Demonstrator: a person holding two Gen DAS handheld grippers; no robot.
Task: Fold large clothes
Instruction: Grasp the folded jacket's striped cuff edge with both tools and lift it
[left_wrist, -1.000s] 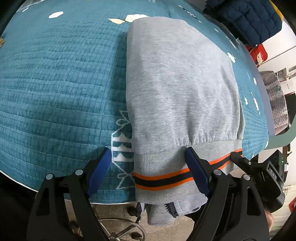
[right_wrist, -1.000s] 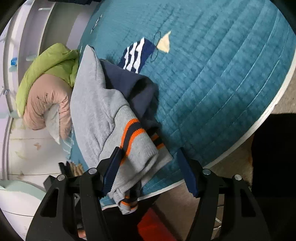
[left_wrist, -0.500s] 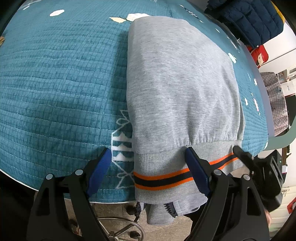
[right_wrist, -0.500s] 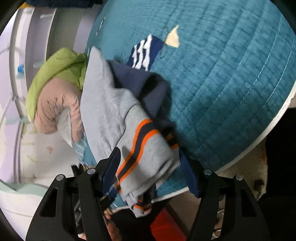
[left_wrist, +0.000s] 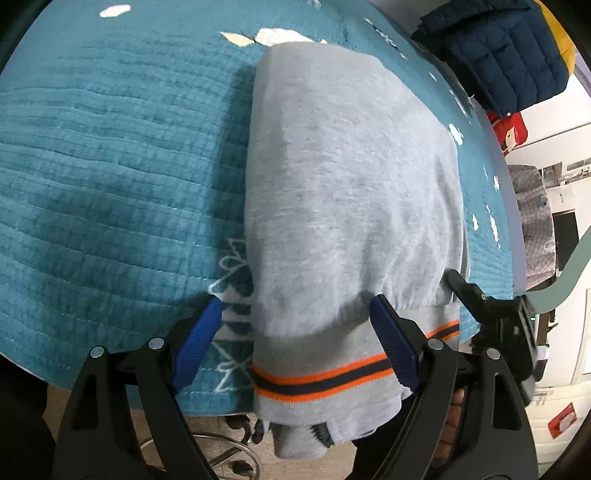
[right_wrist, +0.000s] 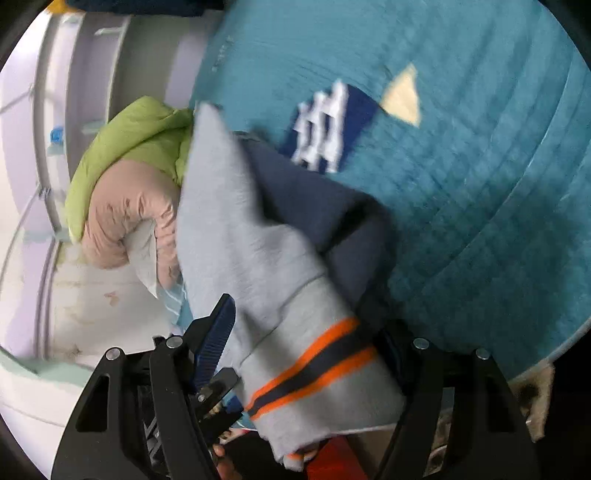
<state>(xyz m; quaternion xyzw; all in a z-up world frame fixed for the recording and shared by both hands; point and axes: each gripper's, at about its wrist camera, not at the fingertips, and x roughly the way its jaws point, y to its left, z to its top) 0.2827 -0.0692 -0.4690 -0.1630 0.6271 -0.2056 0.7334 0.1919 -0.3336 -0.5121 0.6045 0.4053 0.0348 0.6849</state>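
A teal quilt (left_wrist: 110, 177) is covering the counter, the folded grey sweatshirt (left_wrist: 351, 184) is lying on it with its striped hem overhanging the near edge — left gripper (left_wrist: 295, 347) fingers spread wide astride that hem, right gripper (right_wrist: 306, 354) fingers gaping around its corner.

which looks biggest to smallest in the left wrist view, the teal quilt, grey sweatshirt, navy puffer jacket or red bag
1. teal quilt
2. grey sweatshirt
3. navy puffer jacket
4. red bag

The jacket and bag sit farther away and are partly cut off, so their true sizes are unsure.
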